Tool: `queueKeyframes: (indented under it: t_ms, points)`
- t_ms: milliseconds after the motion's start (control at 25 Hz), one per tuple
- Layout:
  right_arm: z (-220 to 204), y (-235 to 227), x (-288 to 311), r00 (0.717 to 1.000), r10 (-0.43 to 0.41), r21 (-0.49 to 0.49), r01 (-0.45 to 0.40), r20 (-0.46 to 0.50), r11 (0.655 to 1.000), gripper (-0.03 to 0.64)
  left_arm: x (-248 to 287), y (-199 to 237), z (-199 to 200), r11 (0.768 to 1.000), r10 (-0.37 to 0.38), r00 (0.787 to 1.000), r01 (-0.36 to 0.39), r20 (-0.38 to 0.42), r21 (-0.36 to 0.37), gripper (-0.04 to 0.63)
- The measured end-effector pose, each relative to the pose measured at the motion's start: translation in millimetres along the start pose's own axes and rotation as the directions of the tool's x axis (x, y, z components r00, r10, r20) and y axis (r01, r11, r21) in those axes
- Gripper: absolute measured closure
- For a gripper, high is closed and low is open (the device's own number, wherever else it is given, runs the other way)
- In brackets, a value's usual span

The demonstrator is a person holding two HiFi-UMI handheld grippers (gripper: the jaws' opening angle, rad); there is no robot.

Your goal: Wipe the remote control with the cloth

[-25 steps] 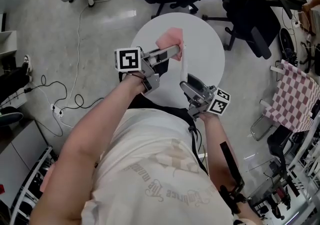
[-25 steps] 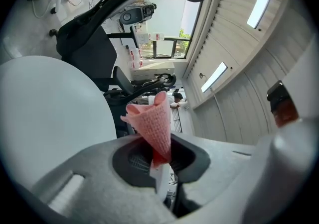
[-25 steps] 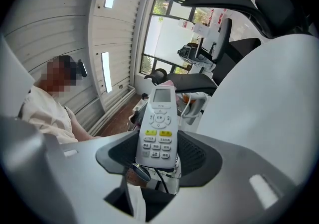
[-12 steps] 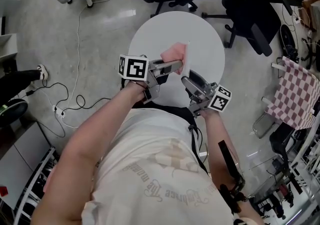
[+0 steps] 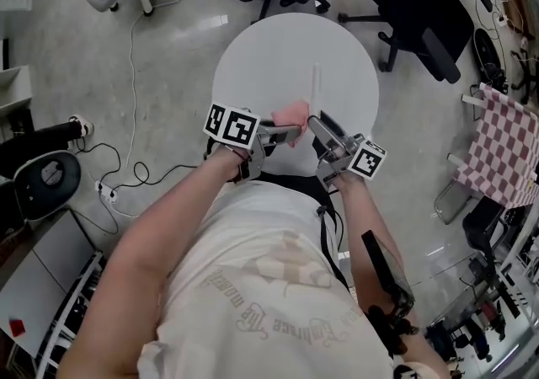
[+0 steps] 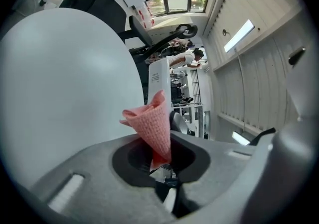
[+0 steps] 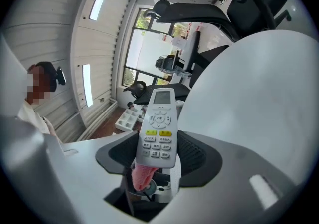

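left claw (image 5: 285, 129) grips cloth (image 6: 153, 121); right claw (image 5: 318, 125) grips remote (image 7: 158, 128).

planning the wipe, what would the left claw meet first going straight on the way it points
Probably the remote control, held by the right claw just beyond the cloth in the left claw; gap unclear.

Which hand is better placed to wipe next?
Left, probably: the left gripper grips the pink cloth at the lower end of the remote control; the right gripper only holds it.
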State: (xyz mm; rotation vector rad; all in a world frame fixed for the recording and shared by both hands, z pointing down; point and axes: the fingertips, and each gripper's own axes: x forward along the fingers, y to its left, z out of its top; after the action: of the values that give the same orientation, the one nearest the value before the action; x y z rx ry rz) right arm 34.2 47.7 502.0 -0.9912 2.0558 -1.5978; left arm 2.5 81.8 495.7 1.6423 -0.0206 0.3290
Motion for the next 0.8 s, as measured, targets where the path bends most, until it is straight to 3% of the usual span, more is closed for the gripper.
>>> queueKeyframes:
  t_ms: [200,360,480,600,800]
  points:
    - [-13.1,-55.0,-6.9,0.969,-0.225,-0.032,0.223,-0.1,0.974,0.365,-4.5,13.0,-3.8,0.998,0.051,0.999,-0.051,0.015,-0.028,0.551]
    - [-21.3,-85.8,-9.9,0.906,-0.381,-0.152,0.357,-0.182,0.922,0.365,-14.2,23.1,-2.6,0.995,0.084,0.996,-0.082,0.043,-0.049,0.551]
    - [-24.4,-99.3,-8.8,0.848,-0.473,-0.282,0.406,-0.239,0.869,0.365,-19.8,30.6,1.7,0.992,0.106,0.991,-0.1,0.081,-0.073,0.551]
    - [-25.7,-106.8,-8.3,0.773,-0.57,-0.45,0.42,-0.278,0.788,0.365,-23.6,33.7,2.6,0.99,0.128,0.986,-0.121,0.102,-0.077,0.551]
    - [-24.4,-123.3,-5.8,0.618,-0.736,-0.693,0.403,-0.276,0.598,0.364,-31.6,43.3,5.1,0.981,0.189,0.975,-0.183,0.116,-0.063,0.551]
